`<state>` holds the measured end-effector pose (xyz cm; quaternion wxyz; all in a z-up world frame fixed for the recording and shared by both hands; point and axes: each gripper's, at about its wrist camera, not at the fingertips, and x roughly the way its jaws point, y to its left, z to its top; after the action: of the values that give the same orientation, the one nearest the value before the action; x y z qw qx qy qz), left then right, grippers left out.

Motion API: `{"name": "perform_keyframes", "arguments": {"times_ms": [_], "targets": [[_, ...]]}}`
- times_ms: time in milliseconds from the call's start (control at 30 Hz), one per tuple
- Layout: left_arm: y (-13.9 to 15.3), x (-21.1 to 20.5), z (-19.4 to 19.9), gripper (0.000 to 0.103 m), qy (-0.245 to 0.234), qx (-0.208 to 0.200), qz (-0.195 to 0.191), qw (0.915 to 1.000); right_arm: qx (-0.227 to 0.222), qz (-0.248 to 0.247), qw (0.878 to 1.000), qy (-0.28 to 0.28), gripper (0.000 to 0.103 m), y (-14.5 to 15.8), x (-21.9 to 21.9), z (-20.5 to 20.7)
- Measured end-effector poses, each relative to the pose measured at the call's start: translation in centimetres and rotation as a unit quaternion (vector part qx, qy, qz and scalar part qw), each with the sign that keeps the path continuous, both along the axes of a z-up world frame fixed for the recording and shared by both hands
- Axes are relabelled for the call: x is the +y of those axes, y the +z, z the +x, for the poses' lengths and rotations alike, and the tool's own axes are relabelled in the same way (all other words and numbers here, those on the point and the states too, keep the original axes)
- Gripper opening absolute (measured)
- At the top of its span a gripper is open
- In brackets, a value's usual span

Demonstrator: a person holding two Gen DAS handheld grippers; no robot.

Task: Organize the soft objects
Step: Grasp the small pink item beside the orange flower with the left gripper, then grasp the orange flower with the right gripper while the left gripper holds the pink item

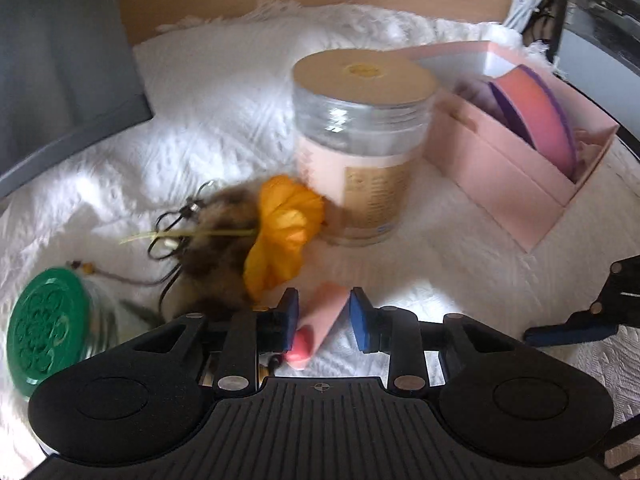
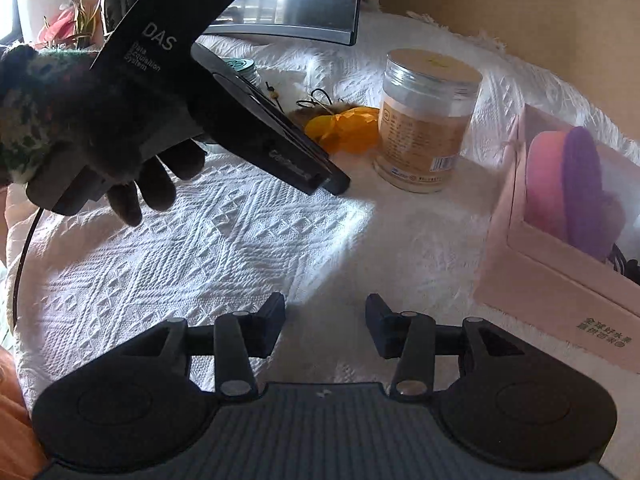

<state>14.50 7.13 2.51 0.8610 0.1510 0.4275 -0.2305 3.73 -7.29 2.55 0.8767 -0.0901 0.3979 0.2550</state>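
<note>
A soft pink piece with a red end lies tilted on the white cloth between the blue pads of my left gripper. The jaws stand apart, and cloth shows between the piece and the right pad. Just beyond it lie an orange fabric flower and a brown furry pouch with black cords. In the right wrist view a gloved hand holds the left gripper tip-down beside the flower. My right gripper is open over bare cloth with nothing between its fingers.
A clear jar with a tan lid stands behind the flower. To its right is an open pink box holding a pink and purple round item. A green-lidded jar lies at the left. A monitor stands at the back left.
</note>
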Motion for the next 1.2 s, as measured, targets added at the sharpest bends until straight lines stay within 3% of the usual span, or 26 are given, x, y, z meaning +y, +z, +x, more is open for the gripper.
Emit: {"name": "perform_keyframes", "arguments": {"times_ms": [233, 467, 567, 667, 833, 967, 1200], "targets": [[-0.2, 1.2, 0.6, 0.032, 0.028, 0.022, -0.045, 0.9984, -0.009, 0.031, 0.999, -0.024, 0.057, -0.5, -0.8, 0.3], [-0.1, 0.6, -0.1, 0.031, 0.027, 0.002, -0.032, 0.9991, -0.009, 0.043, 0.999, -0.021, 0.076, -0.6, -0.2, 0.1], [-0.1, 0.7, -0.3, 0.023, 0.04, 0.0, -0.031, 0.9987, 0.002, 0.068, 0.997, -0.029, 0.087, -0.8, -0.4, 0.1], [-0.1, 0.9, -1.0, 0.017, 0.051, -0.009, -0.035, 0.9981, 0.006, 0.067, 0.997, -0.039, 0.088, -0.7, -0.1, -0.1], [0.0, 1.4, -2.4, 0.016, 0.066, -0.022, -0.043, 0.9967, -0.002, 0.029, 1.0, -0.006, 0.089, -0.7, 0.6, -0.3], [0.1, 2.2, -3.4, 0.016, 0.08, -0.027, -0.053, 0.995, -0.007, 0.015, 1.0, 0.001, 0.08, -0.3, 0.9, -0.3], [0.9, 4.5, -4.4, 0.016, 0.083, -0.031, -0.084, 0.9925, -0.068, -0.005, 0.997, -0.02, 0.079, 2.5, 1.1, -0.2]]}}
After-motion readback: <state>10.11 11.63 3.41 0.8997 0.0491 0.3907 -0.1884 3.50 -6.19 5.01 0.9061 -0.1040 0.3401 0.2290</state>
